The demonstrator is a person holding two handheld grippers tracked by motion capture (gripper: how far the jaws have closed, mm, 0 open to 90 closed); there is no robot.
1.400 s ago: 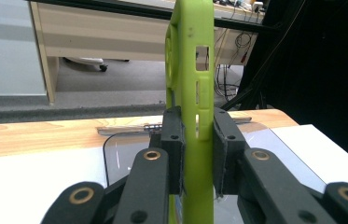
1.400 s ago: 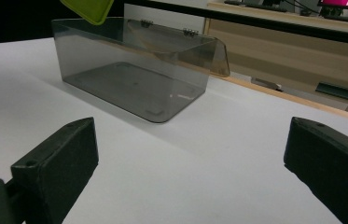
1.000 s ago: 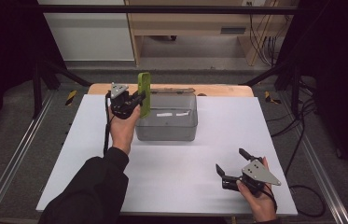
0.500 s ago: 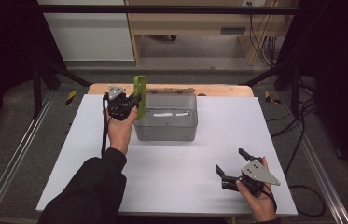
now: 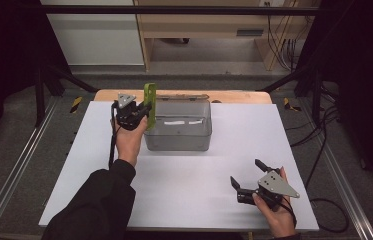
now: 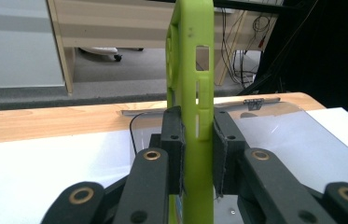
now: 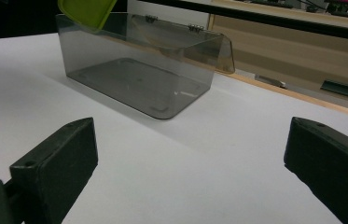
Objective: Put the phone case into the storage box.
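Observation:
A lime-green phone case (image 5: 149,102) stands on edge, clamped in my left gripper (image 5: 141,114), at the left end of a smoky clear plastic box (image 5: 178,131) with its hinged lid folded back. In the left gripper view both pads press the green case (image 6: 197,98) from either side, with the box (image 6: 274,135) just beyond. My right gripper (image 5: 246,176) rests near the table's front right, jaws wide apart with nothing between them. From the right gripper view the box (image 7: 139,70) stands ahead and the case's corner (image 7: 87,10) hangs over its far left rim.
The white table top (image 5: 234,150) has free room around the box. A wooden strip (image 5: 224,95) runs along the far edge behind the box. Metal rails flank the table and cables (image 5: 324,165) hang at the right.
My left gripper has carried the green case a little away from me along the left end of the box. The right gripper has not moved.

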